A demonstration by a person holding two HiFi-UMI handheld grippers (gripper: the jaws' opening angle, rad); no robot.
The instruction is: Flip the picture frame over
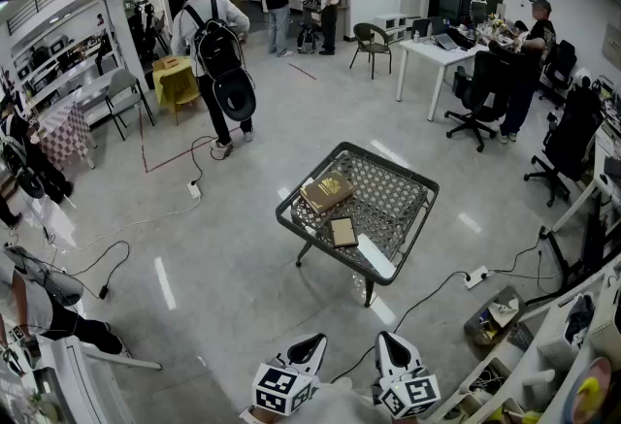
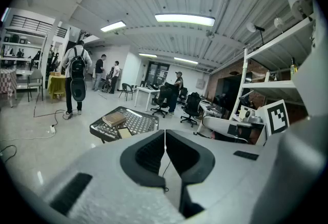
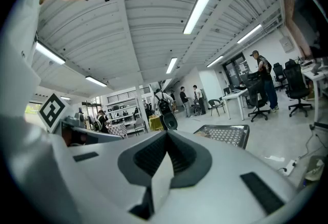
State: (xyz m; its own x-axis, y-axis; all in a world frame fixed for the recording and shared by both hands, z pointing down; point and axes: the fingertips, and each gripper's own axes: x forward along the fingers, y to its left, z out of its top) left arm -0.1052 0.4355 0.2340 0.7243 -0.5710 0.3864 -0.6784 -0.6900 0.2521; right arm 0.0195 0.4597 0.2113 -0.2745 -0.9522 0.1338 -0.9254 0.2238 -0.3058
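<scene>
On mesh table (image 1: 393, 189), picture frame (image 1: 343, 232) far from fingers (image 1: 309, 351) (both pairs together).

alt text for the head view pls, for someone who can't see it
Looking down on a dark mesh table in an open office, with a small picture frame lying flat on it beside a thicker brown book. The left gripper and right gripper are shut at the bottom edge, well short of the table. People stand in the background.
</scene>
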